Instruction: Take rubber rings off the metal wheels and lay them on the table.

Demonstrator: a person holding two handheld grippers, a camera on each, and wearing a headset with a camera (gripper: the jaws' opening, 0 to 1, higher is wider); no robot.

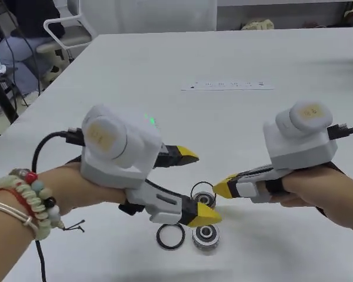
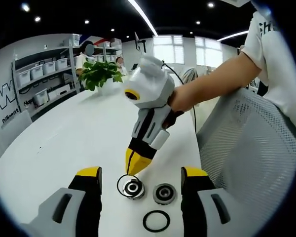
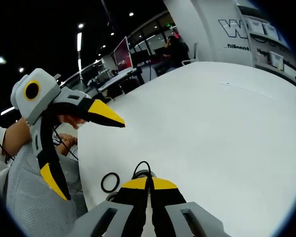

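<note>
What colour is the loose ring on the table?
Black; the ring shows best in the left gripper view.

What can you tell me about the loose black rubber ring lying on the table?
The loose rubber ring is a thin, matt black closed hoop, round and undistorted, lying flat on the white table. It sits close beside a metal wheel, seemingly without touching it. Neither gripper touches it: the open left gripper hangs near it, and the right gripper is shut on a second ring.
</note>
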